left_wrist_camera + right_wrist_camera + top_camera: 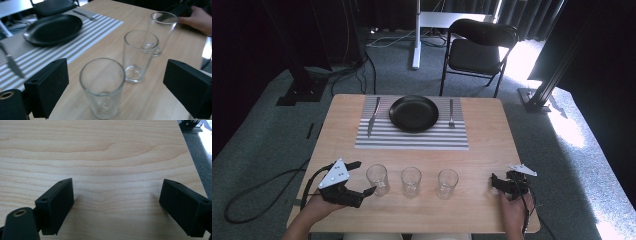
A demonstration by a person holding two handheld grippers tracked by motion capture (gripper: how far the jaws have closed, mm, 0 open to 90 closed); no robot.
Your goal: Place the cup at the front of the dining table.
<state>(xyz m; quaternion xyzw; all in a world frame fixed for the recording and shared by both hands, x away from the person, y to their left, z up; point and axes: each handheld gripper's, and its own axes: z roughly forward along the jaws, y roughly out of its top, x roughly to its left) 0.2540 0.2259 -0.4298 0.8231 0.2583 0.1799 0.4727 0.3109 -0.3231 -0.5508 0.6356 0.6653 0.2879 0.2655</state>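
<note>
The left tool [364, 177] stands released, its jaws spread to either side of the nearest glass [102, 86], not touching it. That glass is leftmost of three in a row near the counter's [482, 145] front edge. The right tool [496, 182] is released too, over bare wood. No writing is readable on anything.

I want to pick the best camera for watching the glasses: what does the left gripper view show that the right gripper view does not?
The left gripper view has three empty glasses in a row, the nearest glass between the open jaws of the left gripper, plus the black plate on the striped placemat. The right gripper view has the right gripper, open over bare wood. Both show the wooden table.
</note>
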